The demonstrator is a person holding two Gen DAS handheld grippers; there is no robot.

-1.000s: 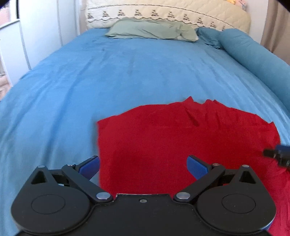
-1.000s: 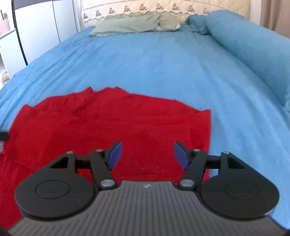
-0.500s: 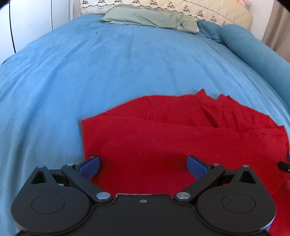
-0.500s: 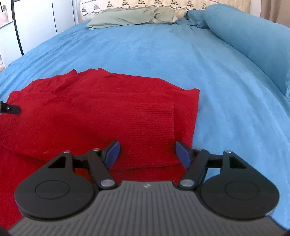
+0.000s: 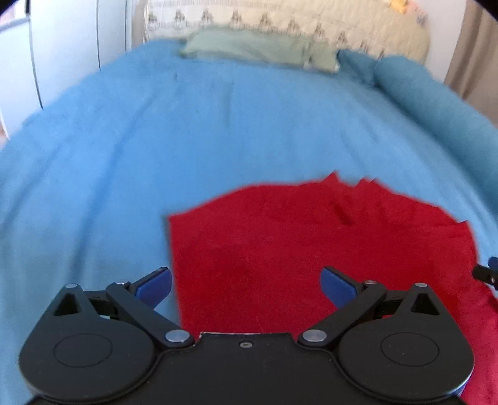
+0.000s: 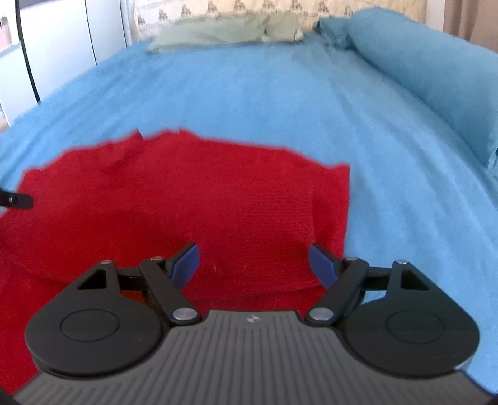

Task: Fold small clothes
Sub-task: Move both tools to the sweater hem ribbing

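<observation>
A red knit garment lies flat on the blue bed cover, partly folded, with a ribbed cuff lying on top at its right side. My left gripper is open and empty above the garment's near left corner. My right gripper is open and empty above the garment's near right part, over the cuff. The garment also shows in the right wrist view. Each view catches a black tip of the other gripper at its edge. Both views are blurred.
The blue bed cover stretches ahead. A green pillow and a quilted headboard lie at the far end. A long blue bolster runs along the right side. White cupboards stand at the left.
Both grippers have lifted and drawn back from the garment since half a second ago. The garment looks smaller and lower in both views. It has not moved.
</observation>
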